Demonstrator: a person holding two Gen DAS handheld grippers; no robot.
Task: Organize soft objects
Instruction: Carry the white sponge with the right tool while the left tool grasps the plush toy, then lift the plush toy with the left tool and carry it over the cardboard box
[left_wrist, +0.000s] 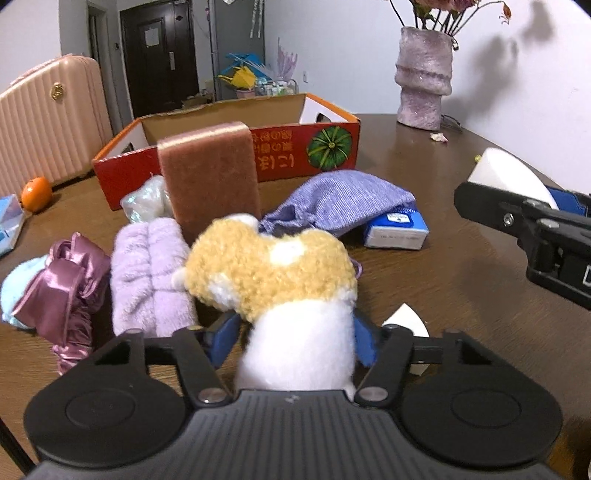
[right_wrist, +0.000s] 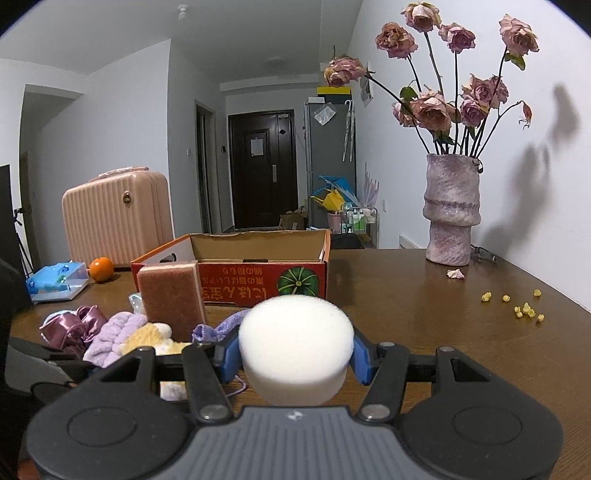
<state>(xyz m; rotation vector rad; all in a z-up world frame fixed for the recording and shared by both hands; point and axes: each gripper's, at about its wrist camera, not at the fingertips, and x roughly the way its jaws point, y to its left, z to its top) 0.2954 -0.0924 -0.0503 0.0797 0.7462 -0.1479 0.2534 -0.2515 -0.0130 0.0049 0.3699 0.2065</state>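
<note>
Tan-white plush toy (left_wrist: 273, 273) upright beside folded lilac towel (left_wrist: 147, 273); white foam puck (right_wrist: 295, 343) apparently pinched, raised above table.

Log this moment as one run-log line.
left claw: shut on plush toy | right claw: shut on white sponge | cardboard box: no soft items visible inside

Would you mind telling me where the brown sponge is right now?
In the left wrist view, the brown sponge stands upright left of centre, in front of the red box, with the lilac towel at its base.
</note>
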